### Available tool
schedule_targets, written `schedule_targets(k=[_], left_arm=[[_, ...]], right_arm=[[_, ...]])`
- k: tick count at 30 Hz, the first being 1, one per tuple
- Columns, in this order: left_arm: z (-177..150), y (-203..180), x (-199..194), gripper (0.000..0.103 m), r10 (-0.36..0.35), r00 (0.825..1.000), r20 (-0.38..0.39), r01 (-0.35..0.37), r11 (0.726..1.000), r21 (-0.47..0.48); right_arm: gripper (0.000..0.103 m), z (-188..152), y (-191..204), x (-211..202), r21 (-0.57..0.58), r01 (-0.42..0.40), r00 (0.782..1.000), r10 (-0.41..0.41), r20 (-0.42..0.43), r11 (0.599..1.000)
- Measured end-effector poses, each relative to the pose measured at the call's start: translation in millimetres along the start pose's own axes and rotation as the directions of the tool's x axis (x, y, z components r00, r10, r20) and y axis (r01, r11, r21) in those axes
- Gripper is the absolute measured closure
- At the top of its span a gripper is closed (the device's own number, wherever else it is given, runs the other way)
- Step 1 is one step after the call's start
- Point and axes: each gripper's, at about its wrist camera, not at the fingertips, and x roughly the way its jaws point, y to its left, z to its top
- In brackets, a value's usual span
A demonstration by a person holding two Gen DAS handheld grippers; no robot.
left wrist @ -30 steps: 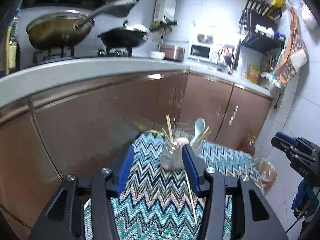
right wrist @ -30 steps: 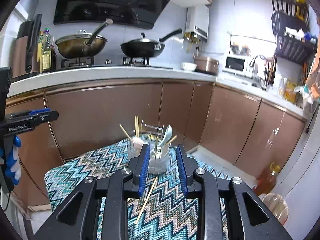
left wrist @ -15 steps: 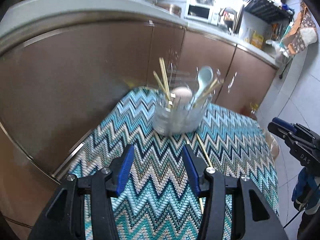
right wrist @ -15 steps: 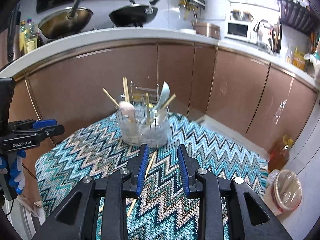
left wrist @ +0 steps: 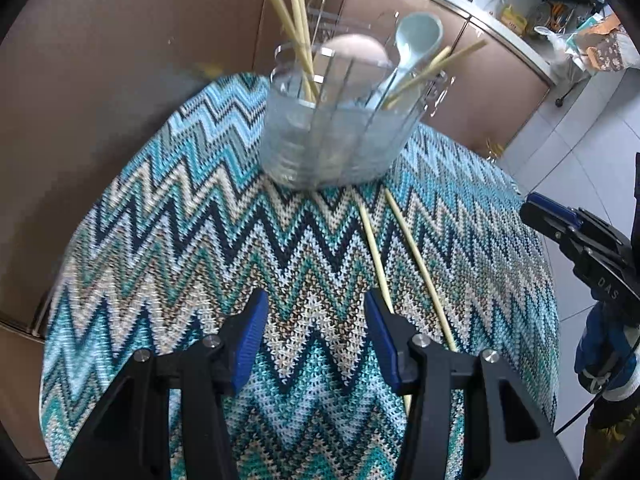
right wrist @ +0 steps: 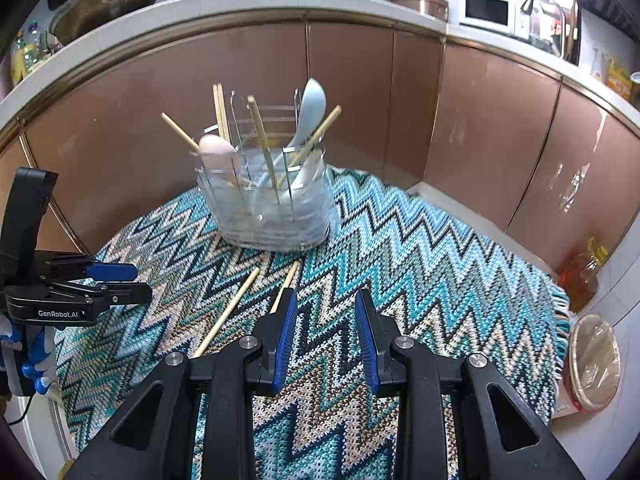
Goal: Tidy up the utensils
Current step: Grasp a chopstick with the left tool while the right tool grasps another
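Observation:
A clear plastic utensil holder (left wrist: 336, 140) (right wrist: 272, 208) stands on a zigzag-patterned cloth (left wrist: 240, 248) (right wrist: 420, 264). It holds several chopsticks, a pale blue spoon (left wrist: 416, 36) (right wrist: 310, 108) and a pinkish spoon (left wrist: 356, 50) (right wrist: 216, 148). Two loose chopsticks (left wrist: 404, 248) (right wrist: 240, 300) lie on the cloth in front of it. My left gripper (left wrist: 314, 320) is open and empty, just left of the loose chopsticks. My right gripper (right wrist: 326, 320) is open and empty, just right of them. Each gripper also shows in the other's view, the right (left wrist: 580, 240) and the left (right wrist: 80, 280).
Brown cabinet doors (right wrist: 360, 92) curve behind the table under a grey counter with pans and a microwave (right wrist: 486, 10). On the floor at the right stand an oil bottle (right wrist: 580, 276) and a lined bin (right wrist: 592, 360).
Both grippers have tilted down and moved closer to the cloth and the holder. The right gripper's jaws have widened. A second loose chopstick has come into view.

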Motion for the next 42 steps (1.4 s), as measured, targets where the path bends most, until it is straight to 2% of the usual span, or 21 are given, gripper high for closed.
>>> schedule_targets(k=[10, 20, 26, 33, 37, 42], left_arm=[[8, 0, 35, 0.055, -0.058, 0.997, -0.058, 0.056, 0.998, -0.027], [23, -23, 53, 0.057, -0.134, 0.990, -0.047, 0.133, 0.991, -0.024], [32, -43, 72, 0.075, -0.123, 0.990, -0.071, 0.123, 0.992, -0.001], [43, -52, 100, 0.094, -0.064, 0.990, -0.127, 0.066, 0.998, 0.007], [46, -50, 105, 0.098, -0.061, 0.991, -0.120, 0.061, 0.998, -0.009], [43, -38, 99, 0.098, -0.097, 0.992, -0.082, 0.093, 0.994, -0.049]], right_arm=[[0.073, 4, 0, 39, 0.006, -0.052, 0.995, 0.053, -0.085, 0.999], [0.074, 14, 8, 75, 0.031, -0.135, 0.972, 0.138, -0.189, 0.990], [0.079, 15, 0, 87, 0.065, -0.142, 0.964, 0.153, -0.217, 0.988], [0.082, 17, -1, 98, 0.073, -0.156, 0.953, 0.169, -0.253, 0.985], [0.084, 19, 3, 107, 0.072, -0.162, 0.945, 0.176, -0.275, 0.984], [0.088, 21, 13, 125, 0.067, -0.167, 0.930, 0.180, -0.319, 0.984]])
